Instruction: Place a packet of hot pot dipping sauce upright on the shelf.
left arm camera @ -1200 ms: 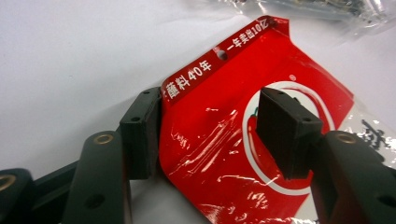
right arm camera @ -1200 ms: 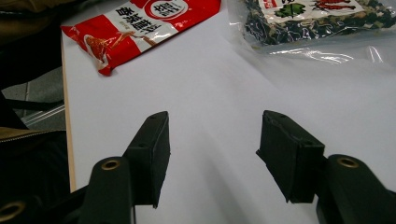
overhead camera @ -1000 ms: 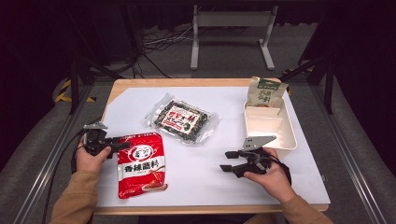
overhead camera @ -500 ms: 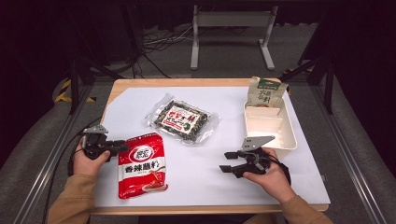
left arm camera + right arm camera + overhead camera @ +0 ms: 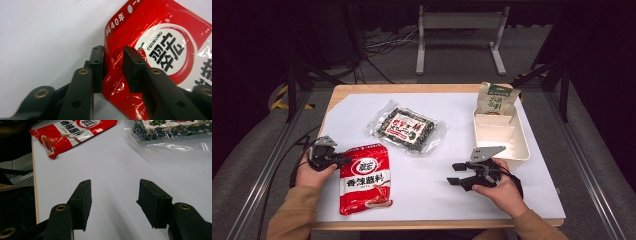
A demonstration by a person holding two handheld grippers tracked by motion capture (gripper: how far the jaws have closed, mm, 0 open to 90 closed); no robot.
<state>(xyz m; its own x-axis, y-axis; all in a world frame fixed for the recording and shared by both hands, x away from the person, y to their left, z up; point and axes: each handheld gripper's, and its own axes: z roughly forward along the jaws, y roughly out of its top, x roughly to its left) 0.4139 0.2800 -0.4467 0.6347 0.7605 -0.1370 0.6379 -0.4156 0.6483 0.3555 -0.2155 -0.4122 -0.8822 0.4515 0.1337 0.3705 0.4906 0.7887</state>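
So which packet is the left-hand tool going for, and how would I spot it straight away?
Look at the white sheet covering the table, then at its near-left corner, by the person's left hand. The red packet lies flat there, and the left gripper has just been closing, its fingers either side of the packet's edge. It is the only bright red one; the clear packet holds something dark, and the green pouch stands by the tray.

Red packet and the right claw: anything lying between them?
Nothing: in the high view, bare white table cover separates the red packet from the right claw.

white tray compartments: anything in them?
Empty. Both compartments of the white tray show bare bottoms in the high view; a green pouch stands behind it.
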